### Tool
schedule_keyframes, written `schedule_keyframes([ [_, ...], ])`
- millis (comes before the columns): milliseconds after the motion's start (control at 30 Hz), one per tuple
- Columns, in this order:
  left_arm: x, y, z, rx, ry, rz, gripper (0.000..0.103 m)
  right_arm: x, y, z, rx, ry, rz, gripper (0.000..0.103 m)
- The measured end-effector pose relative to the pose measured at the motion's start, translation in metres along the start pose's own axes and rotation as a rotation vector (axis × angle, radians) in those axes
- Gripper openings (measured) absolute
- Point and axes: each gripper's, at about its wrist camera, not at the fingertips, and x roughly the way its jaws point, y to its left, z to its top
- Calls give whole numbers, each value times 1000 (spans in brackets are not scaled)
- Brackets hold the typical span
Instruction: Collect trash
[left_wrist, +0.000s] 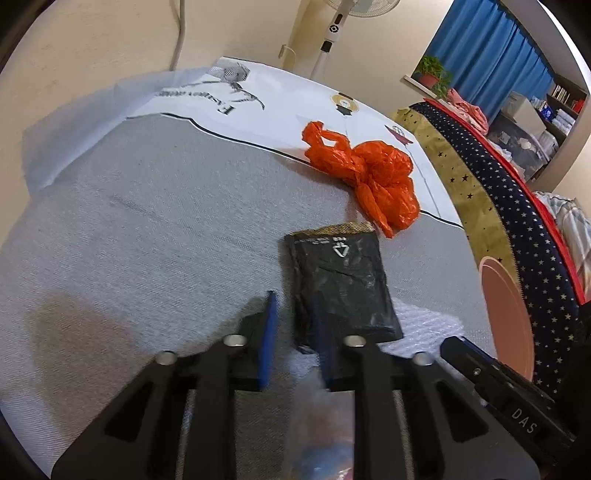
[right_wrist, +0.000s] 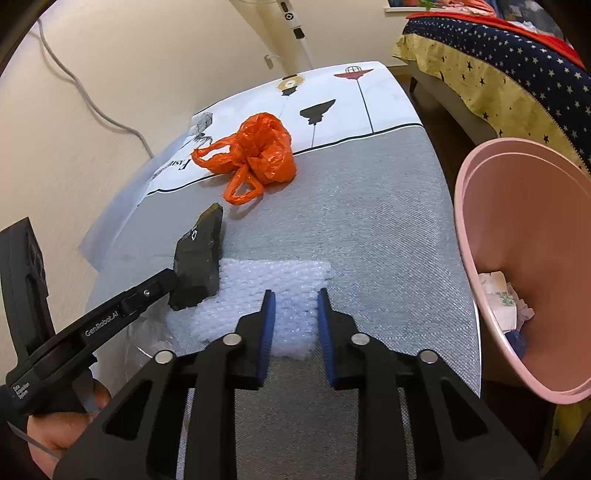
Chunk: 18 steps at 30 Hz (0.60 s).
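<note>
Black wrapper (right_wrist: 199, 258) clamped in left hand-held gripper (right_wrist: 173, 282); right hand-held gripper (right_wrist: 295, 306) apart over bubble wrap (right_wrist: 255, 291)

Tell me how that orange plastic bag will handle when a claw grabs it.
The orange plastic bag is crumpled thin film, so it will probably be floppy and compress rather than hold shape. It looks very light, likely sliding on the table cover if pushed. Its loose handle loops may dangle or snag.
</note>
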Motion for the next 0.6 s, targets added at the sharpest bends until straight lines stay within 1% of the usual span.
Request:
schedule_keyframes([
  [100, -1, -1, -1, -2, 1, -8, 8, -1, 1, 0, -6, 0, 2, 14],
  [167, -2, -2, -1, -2, -1, -15, 1, -2, 1, 0, -9, -1, 4, 11],
  [367, -17, -6, 2, 13, -51, -22, 0, -14, 2, 0, -24, -32, -6, 8],
  [467, -29, -11, 5, 31, -89, -20, 0, -23, 1, 1, -23, -60, -17, 7],
  [600, -41, -17, 7, 55, -118, -18, 0, -39, 2, 3, -38, -104, -36, 7],
])
